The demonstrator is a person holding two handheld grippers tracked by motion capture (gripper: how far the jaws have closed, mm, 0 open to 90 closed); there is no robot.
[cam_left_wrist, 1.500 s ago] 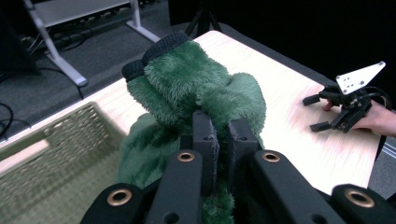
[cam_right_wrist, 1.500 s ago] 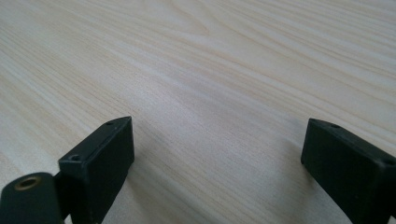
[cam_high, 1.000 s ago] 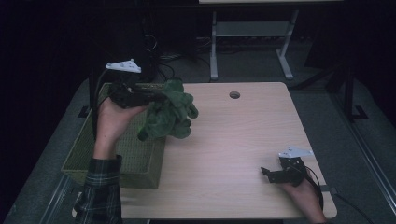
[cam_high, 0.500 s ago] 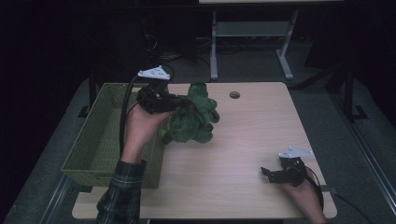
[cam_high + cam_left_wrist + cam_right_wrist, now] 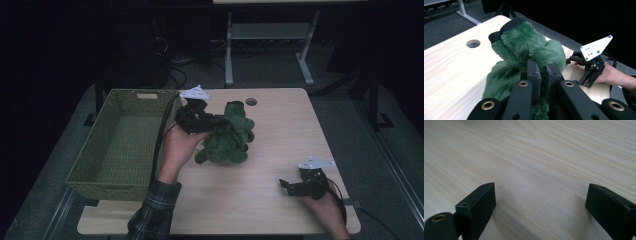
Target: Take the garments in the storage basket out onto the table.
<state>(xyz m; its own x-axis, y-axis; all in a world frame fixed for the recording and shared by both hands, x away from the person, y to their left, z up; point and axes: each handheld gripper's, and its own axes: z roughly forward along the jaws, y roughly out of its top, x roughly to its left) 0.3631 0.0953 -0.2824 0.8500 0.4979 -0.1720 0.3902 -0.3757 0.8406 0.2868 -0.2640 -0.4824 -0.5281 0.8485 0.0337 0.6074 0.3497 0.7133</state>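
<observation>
Carried out of the basket (image 5: 120, 145) and across onto the tabletop (image 5: 280, 150): green plush toy (image 5: 227, 135), a second ago up over the basket's right edge, half a second ago just past that edge, now clear of it and lower, bottom apparently resting on or just above the wood near the middle. Left gripper (image 5: 207, 121) clamped tight on the toy's fur, jaws almost together with a fold of plush pinched between them, seen close in the left gripper view (image 5: 541, 75). Basket left bare inside, standing at the tabletop's left edge, toy just beside it but apart. Right gripper (image 5: 295, 186) unmoved near the front right corner, jaws spread wide over bare wood, nothing between them, well apart from the toy. Judging by this, removal from the basket as good as done; likely next, letting go once the toy sits settled. Small risk: soft, top-heavy body slumping or tipping over on release
</observation>
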